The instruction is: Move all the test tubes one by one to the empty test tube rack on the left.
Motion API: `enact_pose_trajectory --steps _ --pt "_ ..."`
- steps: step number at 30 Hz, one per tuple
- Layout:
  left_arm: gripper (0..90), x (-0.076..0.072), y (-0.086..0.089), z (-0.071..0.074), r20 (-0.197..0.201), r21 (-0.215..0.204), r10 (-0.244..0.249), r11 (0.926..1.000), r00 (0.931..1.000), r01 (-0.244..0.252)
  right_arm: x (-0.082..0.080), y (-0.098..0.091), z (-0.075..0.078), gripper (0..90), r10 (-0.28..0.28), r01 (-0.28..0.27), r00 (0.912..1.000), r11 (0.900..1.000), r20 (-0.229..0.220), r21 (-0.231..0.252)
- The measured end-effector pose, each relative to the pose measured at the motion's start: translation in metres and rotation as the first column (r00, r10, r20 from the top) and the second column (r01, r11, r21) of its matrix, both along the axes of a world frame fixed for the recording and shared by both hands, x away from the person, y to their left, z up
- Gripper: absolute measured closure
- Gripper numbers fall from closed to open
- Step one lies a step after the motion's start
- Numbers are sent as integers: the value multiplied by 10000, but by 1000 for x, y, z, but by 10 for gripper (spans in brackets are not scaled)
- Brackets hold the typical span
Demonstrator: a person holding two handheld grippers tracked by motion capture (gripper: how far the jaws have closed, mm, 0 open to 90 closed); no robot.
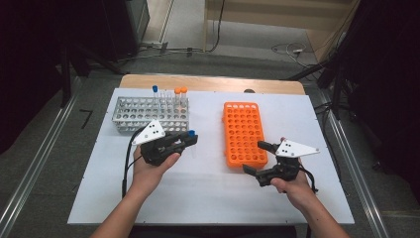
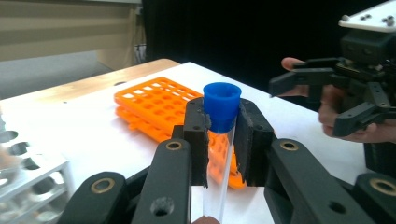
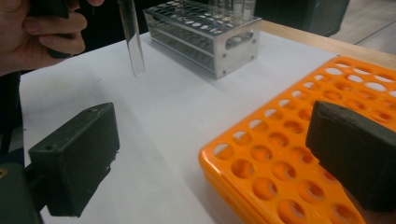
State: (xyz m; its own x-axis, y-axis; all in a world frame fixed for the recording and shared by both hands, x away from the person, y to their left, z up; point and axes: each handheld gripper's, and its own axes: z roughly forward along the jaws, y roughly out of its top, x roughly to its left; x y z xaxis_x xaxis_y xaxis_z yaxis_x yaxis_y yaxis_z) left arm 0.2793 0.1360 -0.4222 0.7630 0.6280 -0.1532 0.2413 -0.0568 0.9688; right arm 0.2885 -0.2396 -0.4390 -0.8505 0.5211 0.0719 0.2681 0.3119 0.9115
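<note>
A white-topped desk with a bare wooden strip along its far edge stands on grey carpet. Metal rails run along the floor at either side of the desk. Beyond the desk, cables trail across the floor before a pale wooden wall panel, with dark equipment flanking both sides.

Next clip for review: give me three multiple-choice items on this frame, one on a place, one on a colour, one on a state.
1. Where does the orange rack lie from the metal rack in the high view?
A left B right C on top
2. What colour is the cap on the tube in the left gripper?
A blue B orange C white
3. How do the right gripper jaws stand?
A shut on a tube B shut on nothing C open

B: it lies right of the metal rack.
A: the left gripper view shows a blue cap.
C: the jaws stand wide apart, nothing between.
</note>
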Motion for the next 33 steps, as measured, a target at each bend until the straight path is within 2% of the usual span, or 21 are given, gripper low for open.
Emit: enact_pose_trajectory --steps 9,13,17,23,25,27,33 --pt "767 12 27 6 136 17 931 9957 9956 -931 -4 -35 -4 13 -645 645 9979 9979 -58 51" --pt "767 20 41 9 204 -10 1498 9887 9885 -1498 -6 -49 -8 13 -930 930 9956 9957 -79 -2" --pt "767 31 58 12 277 -48 2107 9776 9772 -2106 -8 -62 -14 12 -1187 1185 9928 9928 -131 -146" --pt "767 52 83 15 270 -135 3141 9494 9490 -3138 -10 -84 -21 12 -1604 1599 9869 9867 -148 -291" --pt "767 61 90 15 273 -33 3530 9356 9352 -3530 -11 -90 -23 12 -1765 1762 9843 9834 -27 -442" --pt "767 70 96 14 214 -29 3807 9247 9244 -3807 -9 -95 -25 12 -1883 1882 9821 9811 14 -460" --pt "767 97 110 19 206 -90 4557 8901 8899 -4556 -5 -102 -28 11 -2189 2183 9757 9751 -112 -400"
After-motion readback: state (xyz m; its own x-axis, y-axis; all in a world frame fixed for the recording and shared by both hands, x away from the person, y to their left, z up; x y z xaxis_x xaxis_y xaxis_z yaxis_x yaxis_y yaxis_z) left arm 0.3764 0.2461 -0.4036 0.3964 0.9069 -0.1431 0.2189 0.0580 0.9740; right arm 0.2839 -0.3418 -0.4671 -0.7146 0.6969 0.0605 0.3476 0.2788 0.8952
